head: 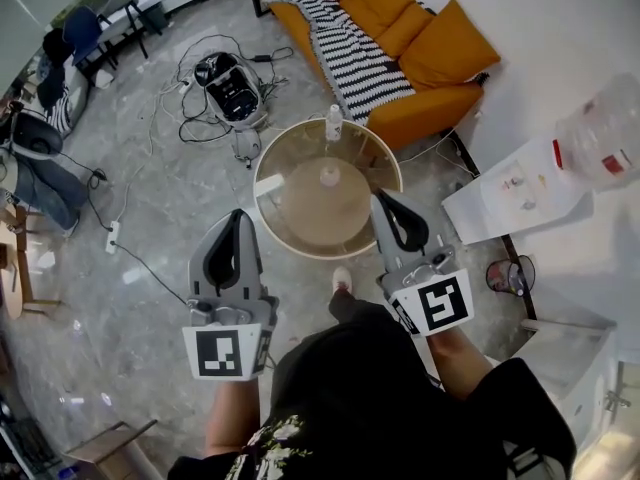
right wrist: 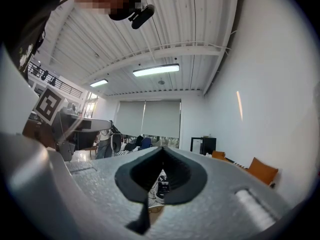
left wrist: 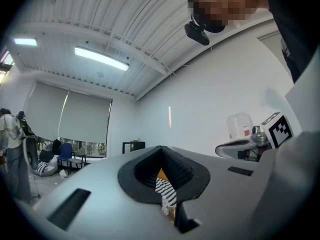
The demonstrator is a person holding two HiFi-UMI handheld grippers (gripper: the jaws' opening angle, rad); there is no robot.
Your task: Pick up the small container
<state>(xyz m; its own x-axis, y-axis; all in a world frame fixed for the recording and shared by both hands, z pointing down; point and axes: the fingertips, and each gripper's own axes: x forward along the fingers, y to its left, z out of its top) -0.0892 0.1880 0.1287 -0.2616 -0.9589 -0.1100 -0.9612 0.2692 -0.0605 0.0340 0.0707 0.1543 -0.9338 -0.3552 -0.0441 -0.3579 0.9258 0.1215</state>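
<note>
Near the middle of the tabletop [head: 300, 218], the small container [head: 329, 176] looks light, maybe slick, so I'd pinch its sides; my left tool [head: 237, 214] and right tool [head: 379, 199] are closed, empty.

A round glass-topped table [head: 300, 233] stands in front of an orange sofa [head: 430, 63] draped with a striped blanket [head: 355, 58]. The small container [head: 329, 176] sits near the table's middle, and a clear bottle [head: 333, 123] stands upright at its far edge. The left gripper [head: 237, 215] and right gripper [head: 379, 199], jaws together, point toward the table from either side of its near rim.
</note>
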